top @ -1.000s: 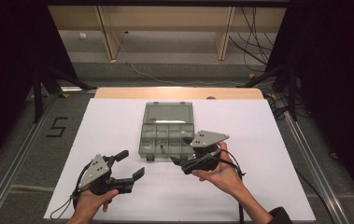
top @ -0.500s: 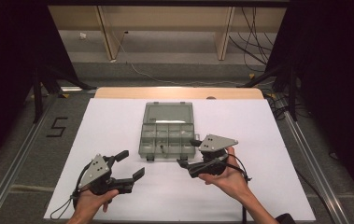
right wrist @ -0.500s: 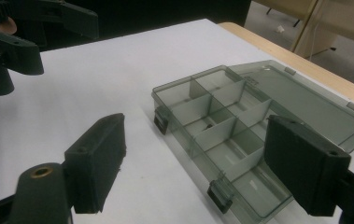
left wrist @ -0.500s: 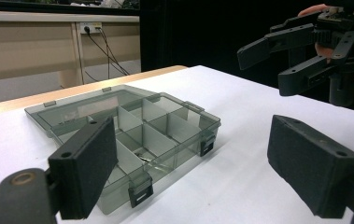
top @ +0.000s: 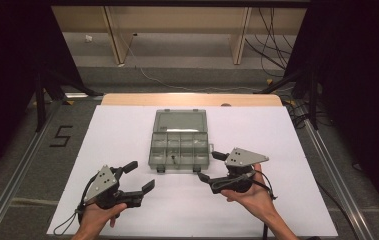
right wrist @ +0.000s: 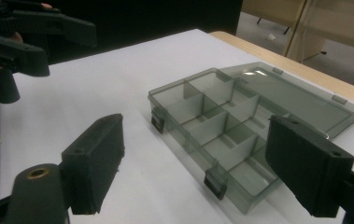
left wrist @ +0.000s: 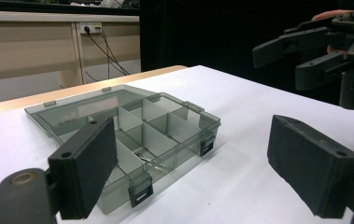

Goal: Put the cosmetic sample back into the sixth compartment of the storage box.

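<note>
Two hand-held grippers hang with jaws spread and empty over the near half of a white table [top: 287, 145], flanking a smoky transparent compartment box [top: 179, 145] that lies open at the middle of the surface, its lid [top: 179, 121] folded flat toward the far edge. The right gripper [top: 208, 166] sits just beside the box's near right corner, its jaws pointing left across the front wall where two dark latches [top: 160, 169] hang. The left gripper [top: 141, 176] is lower and farther off, toward the near left corner of the table, aimed up and right at the same front wall. From the left gripper view the box [left wrist: 132, 135] lies ahead and to the left between the black pads [left wrist: 88, 163], with the other gripper [left wrist: 300, 56] hovering beyond it; from the right gripper view the box [right wrist: 221, 126] lies ahead and to the right. The box runs slightly longer from side to side than front to back across its divided tray, and a small item rests in a front compartment, too small to identify. By position, the right gripper appears the nearer of the two to reach the front wall or a latch.
</note>
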`<state>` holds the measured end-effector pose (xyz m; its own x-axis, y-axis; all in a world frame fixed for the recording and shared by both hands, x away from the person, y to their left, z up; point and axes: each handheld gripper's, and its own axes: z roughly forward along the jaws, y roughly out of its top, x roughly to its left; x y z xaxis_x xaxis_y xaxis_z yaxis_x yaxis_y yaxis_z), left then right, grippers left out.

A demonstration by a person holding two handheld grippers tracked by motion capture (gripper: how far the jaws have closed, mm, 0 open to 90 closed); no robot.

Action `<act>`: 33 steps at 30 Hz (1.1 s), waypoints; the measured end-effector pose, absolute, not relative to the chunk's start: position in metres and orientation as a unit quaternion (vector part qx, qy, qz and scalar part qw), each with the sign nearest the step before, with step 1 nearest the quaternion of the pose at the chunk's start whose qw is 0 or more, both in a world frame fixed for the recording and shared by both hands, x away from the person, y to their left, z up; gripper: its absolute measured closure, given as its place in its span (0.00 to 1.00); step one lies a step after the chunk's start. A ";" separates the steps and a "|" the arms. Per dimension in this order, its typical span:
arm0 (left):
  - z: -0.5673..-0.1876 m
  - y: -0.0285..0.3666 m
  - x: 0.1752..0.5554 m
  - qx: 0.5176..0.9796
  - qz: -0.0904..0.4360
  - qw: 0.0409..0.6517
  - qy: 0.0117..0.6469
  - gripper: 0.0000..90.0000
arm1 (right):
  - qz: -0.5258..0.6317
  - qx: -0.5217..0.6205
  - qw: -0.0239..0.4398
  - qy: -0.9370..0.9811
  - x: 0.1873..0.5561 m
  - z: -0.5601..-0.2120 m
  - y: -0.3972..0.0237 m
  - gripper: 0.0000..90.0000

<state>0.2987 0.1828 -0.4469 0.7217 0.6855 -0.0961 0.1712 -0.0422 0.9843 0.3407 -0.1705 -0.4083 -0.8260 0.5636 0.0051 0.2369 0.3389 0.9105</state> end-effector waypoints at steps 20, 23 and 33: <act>-0.448 0.183 0.299 0.692 0.207 0.618 0.310 0.17 | 0.537 0.274 0.178 0.778 0.322 -0.423 -0.203 0.22; -0.447 0.183 0.298 0.692 0.208 0.618 0.310 0.17 | 0.536 0.283 0.175 0.776 0.320 -0.426 -0.205 0.21; -0.448 0.183 0.299 0.689 0.207 0.623 0.306 0.17 | 0.547 0.302 0.164 0.763 0.312 -0.428 -0.216 0.19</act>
